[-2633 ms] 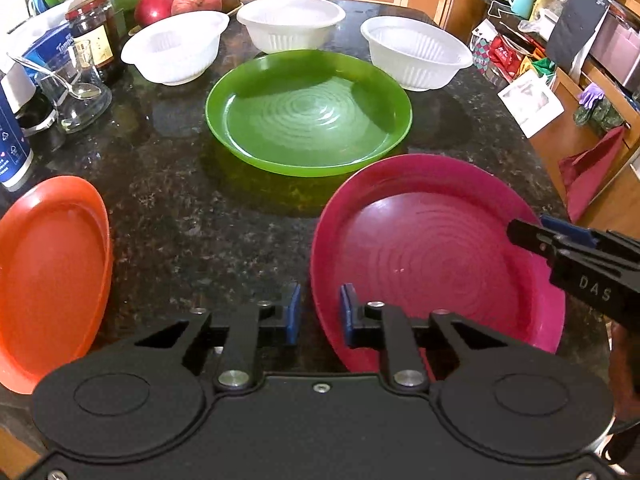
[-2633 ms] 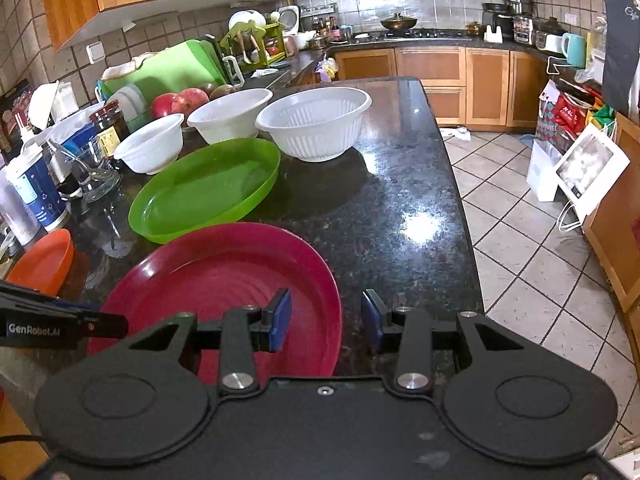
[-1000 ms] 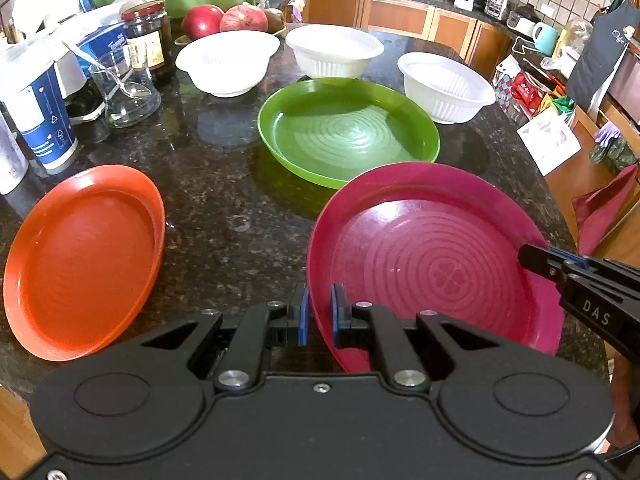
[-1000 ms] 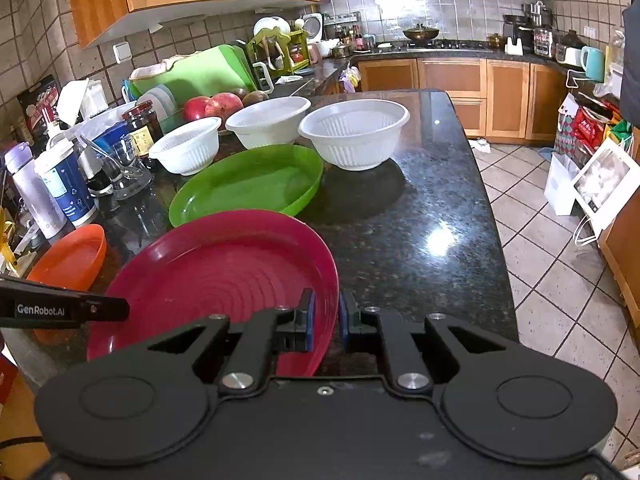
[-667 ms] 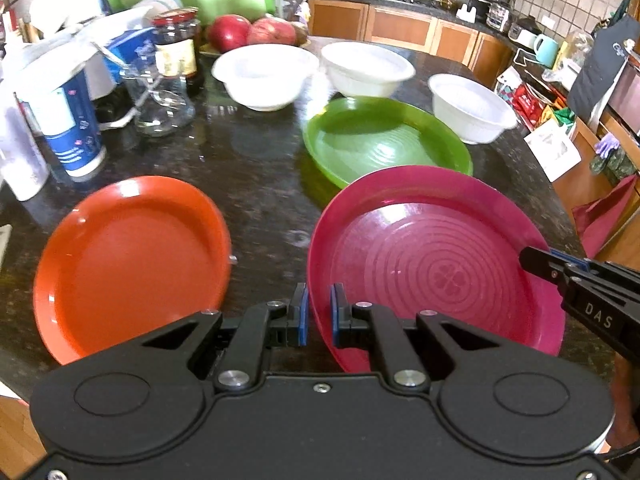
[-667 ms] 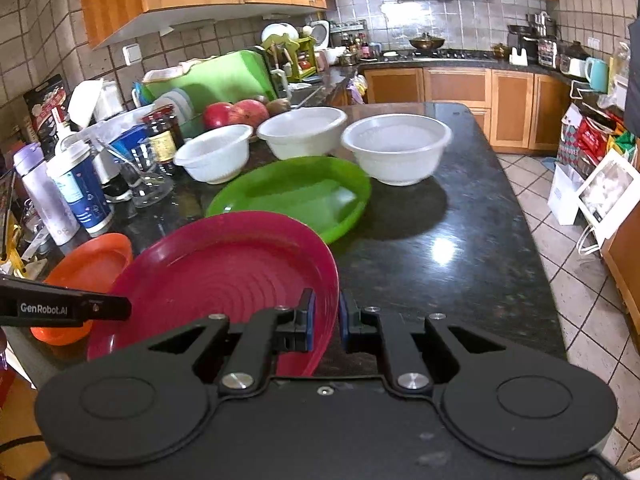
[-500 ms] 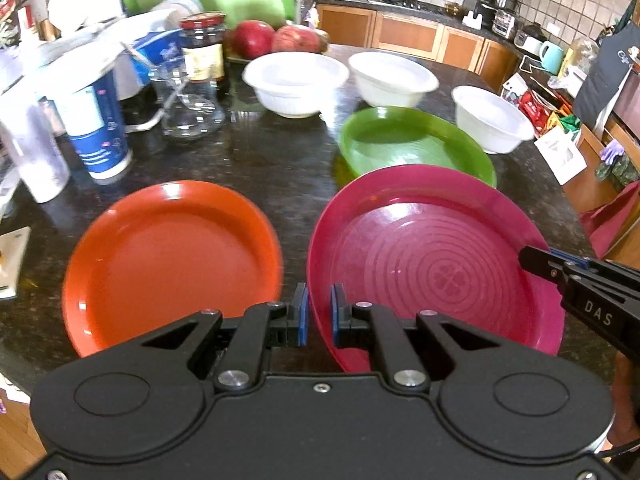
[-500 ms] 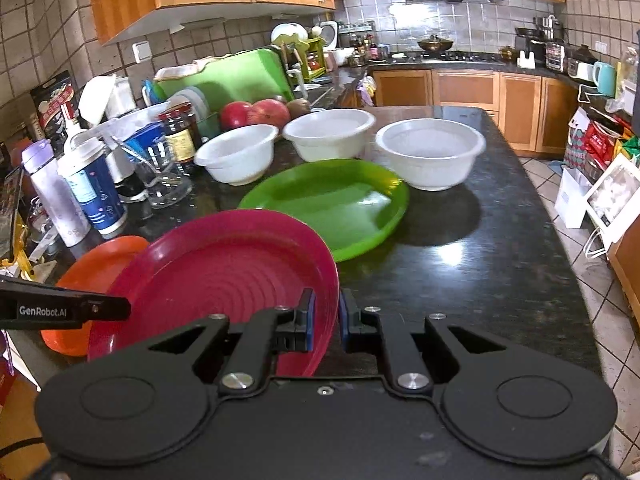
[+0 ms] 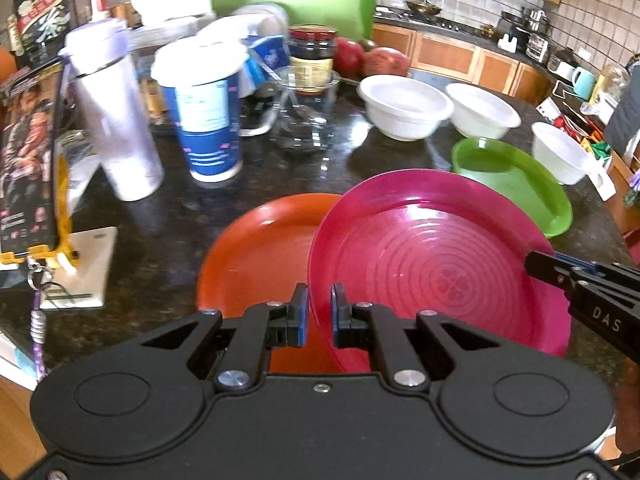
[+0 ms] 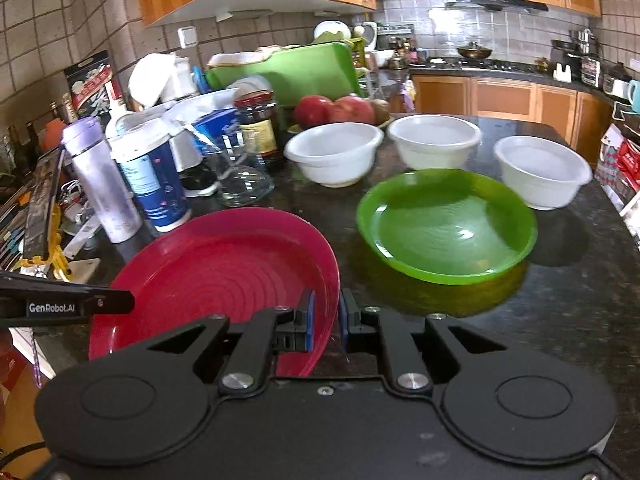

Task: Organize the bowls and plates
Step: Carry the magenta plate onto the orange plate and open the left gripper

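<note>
Both grippers hold the pink plate (image 9: 432, 276) by its rim. My left gripper (image 9: 318, 316) is shut on its left rim; my right gripper (image 10: 326, 322) is shut on its right rim, with the pink plate (image 10: 224, 276) to its left. The plate hangs partly over the orange plate (image 9: 260, 256) on the dark counter. A green plate (image 9: 516, 184) lies beyond to the right; it also shows in the right wrist view (image 10: 448, 224). Three white bowls (image 10: 334, 152) (image 10: 434, 138) (image 10: 540, 170) stand behind it.
Left of the plates stand a blue-and-white cup (image 9: 206, 114), a white bottle (image 9: 116, 128), a glass jug (image 9: 306, 112) and a jar (image 9: 312, 56). A phone on a stand (image 9: 28, 160) is at far left. Red fruit (image 10: 336, 110) lies behind the bowls.
Both grippers have carried the pink plate to the left, from beside the green plate to partly over the orange plate. Both stay shut on its rim.
</note>
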